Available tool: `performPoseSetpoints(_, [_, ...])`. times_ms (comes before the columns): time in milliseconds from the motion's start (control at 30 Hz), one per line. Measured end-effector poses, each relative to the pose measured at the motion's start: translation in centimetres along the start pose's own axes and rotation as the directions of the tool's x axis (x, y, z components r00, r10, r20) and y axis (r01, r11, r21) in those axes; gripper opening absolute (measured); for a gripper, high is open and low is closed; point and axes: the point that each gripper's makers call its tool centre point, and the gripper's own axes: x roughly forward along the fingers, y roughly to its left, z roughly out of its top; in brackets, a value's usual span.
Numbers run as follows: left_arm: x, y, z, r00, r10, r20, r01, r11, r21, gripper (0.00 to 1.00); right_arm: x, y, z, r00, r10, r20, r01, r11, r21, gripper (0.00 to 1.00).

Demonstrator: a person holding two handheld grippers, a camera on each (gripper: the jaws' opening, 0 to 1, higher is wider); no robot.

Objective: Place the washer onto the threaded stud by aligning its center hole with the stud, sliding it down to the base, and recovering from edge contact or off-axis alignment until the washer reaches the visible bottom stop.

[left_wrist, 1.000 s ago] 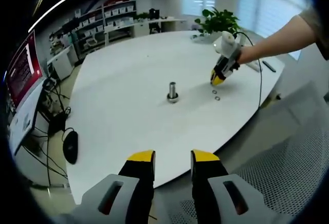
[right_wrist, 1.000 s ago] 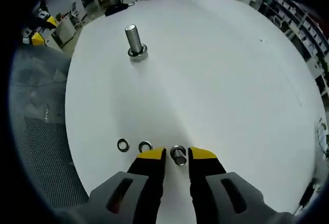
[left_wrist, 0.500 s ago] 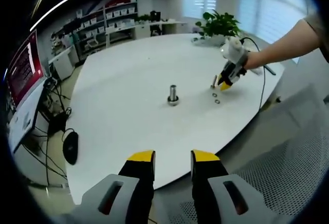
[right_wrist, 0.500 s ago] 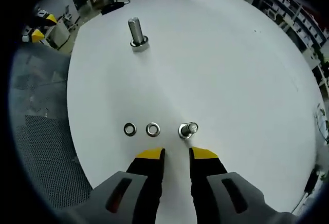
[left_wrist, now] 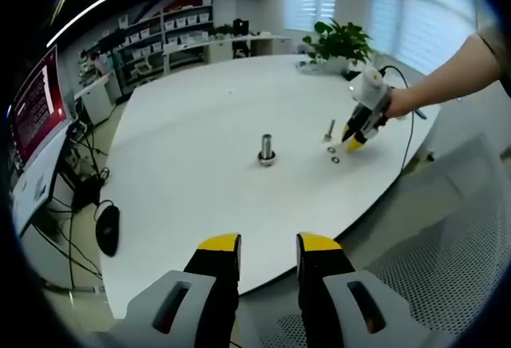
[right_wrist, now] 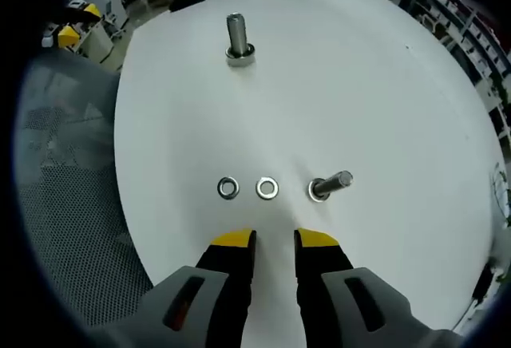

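On the white table (right_wrist: 383, 92) two flat steel washers (right_wrist: 228, 187) (right_wrist: 267, 187) lie side by side just beyond my right gripper (right_wrist: 274, 239), which is open and holds nothing. A small threaded stud (right_wrist: 330, 185) stands to the right of the washers. A larger stud with a collar at its base (right_wrist: 239, 40) stands farther across the table. From the left gripper view the large stud (left_wrist: 267, 148) is mid-table, the small stud (left_wrist: 329, 131) and washers (left_wrist: 334, 155) lie beside the right gripper (left_wrist: 355, 142). My left gripper (left_wrist: 268, 244) is open, hanging off the table's near edge.
A mesh chair (right_wrist: 64, 196) sits beside the table edge by the washers. A person's arm (left_wrist: 447, 69) holds the right gripper. A potted plant (left_wrist: 339, 41) stands at the table's far side. A monitor (left_wrist: 32, 112) and cables are on the left, with shelving behind.
My right gripper has drawn back from the small stud and shifted toward the washers, which now lie straight ahead of its jaws. The left gripper has stayed put.
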Motion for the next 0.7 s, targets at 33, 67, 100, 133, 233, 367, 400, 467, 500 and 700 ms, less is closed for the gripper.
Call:
performPoseSetpoints(33, [0.0, 0.1, 0.0, 1.0, 0.002, 0.0, -0.002, 1.0, 0.001, 0.26, 0.0, 0.2, 0.2, 1.0, 0.001, 0.004, -0.001, 1.0, -0.003, 0.22])
performPoseSetpoints(67, [-0.1, 0.1, 0.1, 1.0, 0.007, 0.005, -0.007, 1.0, 0.0, 0.26, 0.1, 0.3, 0.3, 1.0, 0.003, 0.007, -0.003, 1.0, -0.004, 0.22])
performPoseSetpoints(100, [-0.1, 0.2, 0.1, 1.0, 0.008, 0.009, -0.008, 1.0, -0.002, 0.26, 0.1, 0.5, 0.4, 1.0, 0.006, 0.008, -0.006, 1.0, -0.007, 0.22])
performPoseSetpoints(133, [-0.2, 0.3, 0.3, 1.0, 0.011, 0.018, -0.011, 1.0, -0.011, 0.26, 0.2, 0.5, 0.5, 1.0, 0.005, 0.004, -0.005, 1.0, -0.011, 0.22])
performPoseSetpoints(233, [-0.2, 0.5, 0.3, 1.0, 0.017, 0.022, -0.017, 1.0, -0.014, 0.26, 0.3, 0.3, 0.8, 1.0, 0.003, -0.005, -0.003, 1.0, -0.023, 0.22])
performPoseSetpoints(367, [0.1, 0.0, -0.1, 1.0, 0.009, -0.01, -0.009, 1.0, 0.026, 0.25, 0.3, 0.3, 1.9, 1.0, 0.014, 0.011, -0.014, 1.0, -0.001, 0.21])
performPoseSetpoints(400, [0.1, 0.0, -0.1, 1.0, 0.009, -0.012, -0.009, 1.0, 0.028, 0.25, 0.5, 0.5, 2.3, 0.999, 0.021, 0.025, -0.021, 1.0, -0.005, 0.21])
performPoseSetpoints(467, [0.0, 0.1, -0.1, 1.0, 0.011, -0.008, -0.011, 1.0, 0.023, 0.25, 0.8, 0.6, 2.5, 1.0, 0.018, 0.017, -0.018, 1.0, -0.021, 0.21])
performPoseSetpoints(500, [0.0, 0.2, -0.1, 1.0, 0.011, -0.004, -0.011, 1.0, 0.015, 0.25, 1.0, 0.6, 2.7, 1.0, 0.019, 0.014, -0.019, 0.999, -0.026, 0.21])
performPoseSetpoints(700, [0.0, 0.2, -0.1, 1.0, 0.011, -0.009, -0.011, 1.0, 0.015, 0.25, 1.7, 0.5, 3.4, 1.0, 0.025, 0.012, -0.025, 0.999, -0.041, 0.2])
